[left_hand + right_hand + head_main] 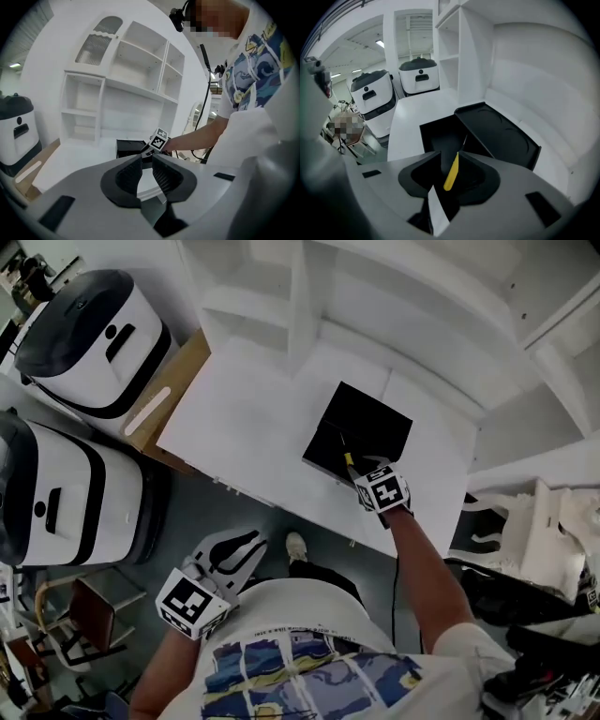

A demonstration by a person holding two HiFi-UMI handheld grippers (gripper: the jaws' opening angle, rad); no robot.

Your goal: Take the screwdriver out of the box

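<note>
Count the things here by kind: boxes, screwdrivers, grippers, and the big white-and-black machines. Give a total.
Black box: 1
Yellow screwdriver: 1
Grippers: 2 (left gripper, right gripper)
White-and-black machines: 2
Total: 6

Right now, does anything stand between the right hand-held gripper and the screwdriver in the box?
Nothing visible does. The lid is swung open to one side. The yellow screwdriver already sits between the parted jaws of the right hand-held gripper, above the open box.
</note>
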